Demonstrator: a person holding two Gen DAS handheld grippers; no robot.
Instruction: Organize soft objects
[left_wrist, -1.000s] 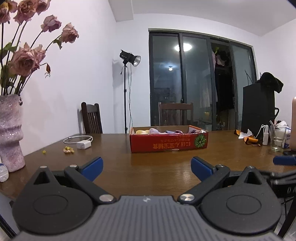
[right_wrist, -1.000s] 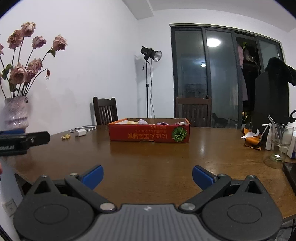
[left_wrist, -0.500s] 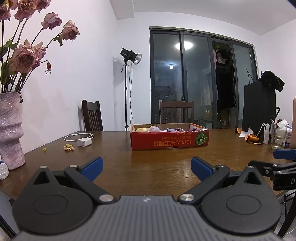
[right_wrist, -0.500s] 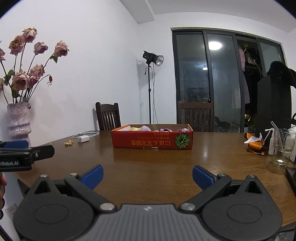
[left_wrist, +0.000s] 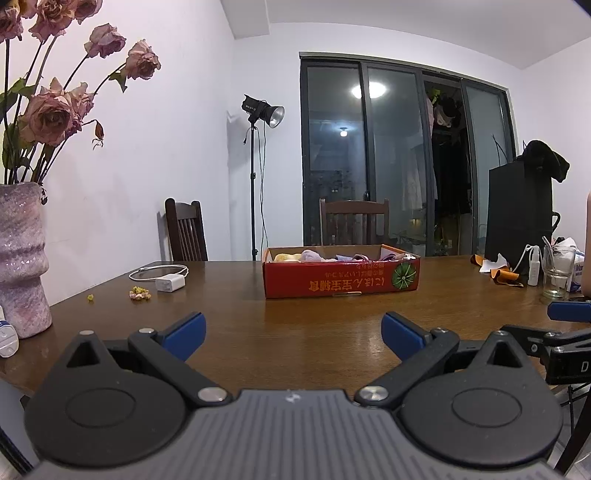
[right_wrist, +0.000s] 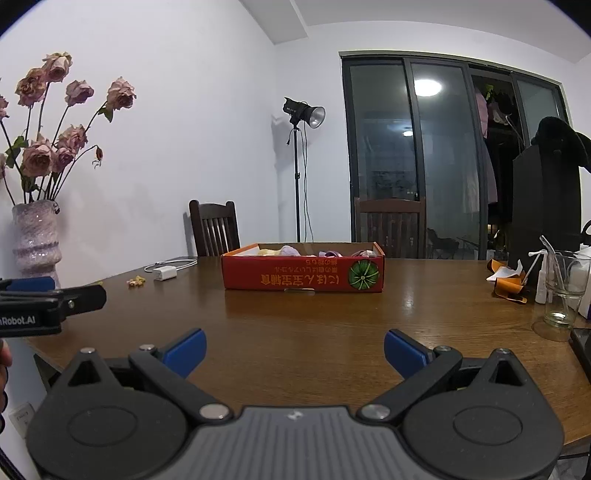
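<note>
A red cardboard box stands on the brown wooden table, holding several soft cloth items in yellow, pink and purple. It also shows in the right wrist view with the cloth items inside. My left gripper is open and empty, held near the table's front edge, well short of the box. My right gripper is open and empty, also short of the box. Each gripper shows at the edge of the other's view.
A pink vase of dried roses stands at the left edge. A white charger with cable and small crumbs lie left of the box. A glass, spray bottle and orange wrappers sit at the right. Chairs stand behind the table.
Both grippers have risen and tilted slightly, so the box sits lower in view. The right gripper has come further into the left wrist view. Jaws stay open.
</note>
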